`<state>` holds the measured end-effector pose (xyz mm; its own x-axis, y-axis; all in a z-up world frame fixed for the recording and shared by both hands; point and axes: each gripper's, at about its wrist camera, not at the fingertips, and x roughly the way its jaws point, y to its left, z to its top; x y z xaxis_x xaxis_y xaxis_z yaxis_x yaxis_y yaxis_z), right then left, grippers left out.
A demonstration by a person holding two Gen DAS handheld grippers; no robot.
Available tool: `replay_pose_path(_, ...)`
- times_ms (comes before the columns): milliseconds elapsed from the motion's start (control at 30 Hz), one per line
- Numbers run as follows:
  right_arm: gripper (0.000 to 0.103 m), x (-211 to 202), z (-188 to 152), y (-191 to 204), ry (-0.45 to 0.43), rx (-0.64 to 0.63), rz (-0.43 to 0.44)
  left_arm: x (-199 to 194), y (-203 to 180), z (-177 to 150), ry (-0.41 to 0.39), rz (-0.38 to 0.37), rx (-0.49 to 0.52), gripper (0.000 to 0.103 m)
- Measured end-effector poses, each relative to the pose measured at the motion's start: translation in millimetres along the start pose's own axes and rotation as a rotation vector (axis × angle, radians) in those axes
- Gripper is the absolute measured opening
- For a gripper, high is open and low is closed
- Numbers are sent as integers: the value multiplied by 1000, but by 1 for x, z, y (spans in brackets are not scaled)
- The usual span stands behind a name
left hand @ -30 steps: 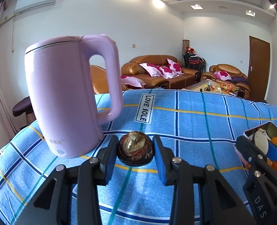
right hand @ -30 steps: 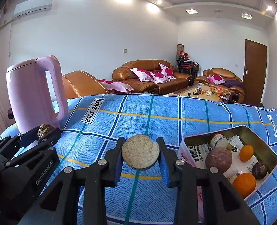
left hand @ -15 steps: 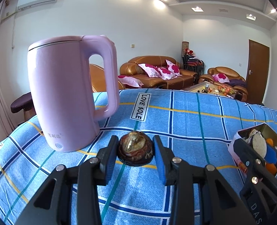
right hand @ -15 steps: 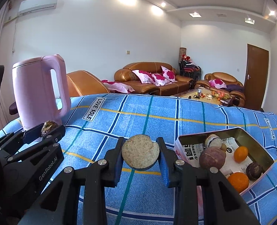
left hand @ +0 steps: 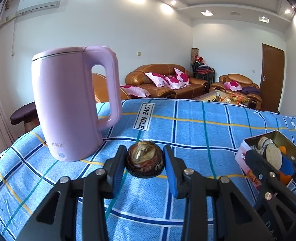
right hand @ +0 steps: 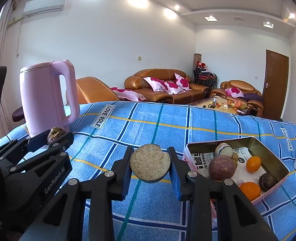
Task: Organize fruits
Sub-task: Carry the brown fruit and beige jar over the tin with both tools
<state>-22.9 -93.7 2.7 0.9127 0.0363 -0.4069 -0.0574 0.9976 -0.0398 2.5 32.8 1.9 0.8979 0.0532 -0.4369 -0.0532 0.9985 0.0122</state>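
Now both grippers sit nearer the tin [right hand: 268,146]: left gripper [left hand: 144,163] fingers clamp dark fruit [left hand: 145,160], right gripper [right hand: 150,165] fingers clamp tan fruit [right hand: 150,163]; drop-off next.

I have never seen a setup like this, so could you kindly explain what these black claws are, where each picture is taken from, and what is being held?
A person holds a two-finger clamp in each hand; each carries a camera looking along its fingers. The left gripper pinches a dark brown fruit. The right gripper pinches a flat, tan round piece. On the blue checked cloth stand a pink kettle and an open tin holding two oranges, a purple fruit and other pieces.
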Motion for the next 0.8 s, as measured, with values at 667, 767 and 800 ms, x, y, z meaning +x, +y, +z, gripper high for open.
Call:
replay_pose_path(667, 36, -24, -11, -46, -3, 36, -36, -25, -42, -8, -20, -47, 40, 39)
replay_pose_path(767, 36, -27, -12, -53, -3, 37, -41, -28, -48, -9, -25, -53, 45, 39)
replay_pose_path(800, 36, -28, -13, -54, -3, 36, -42, -29, -50, -9, -25, -55, 47, 39)
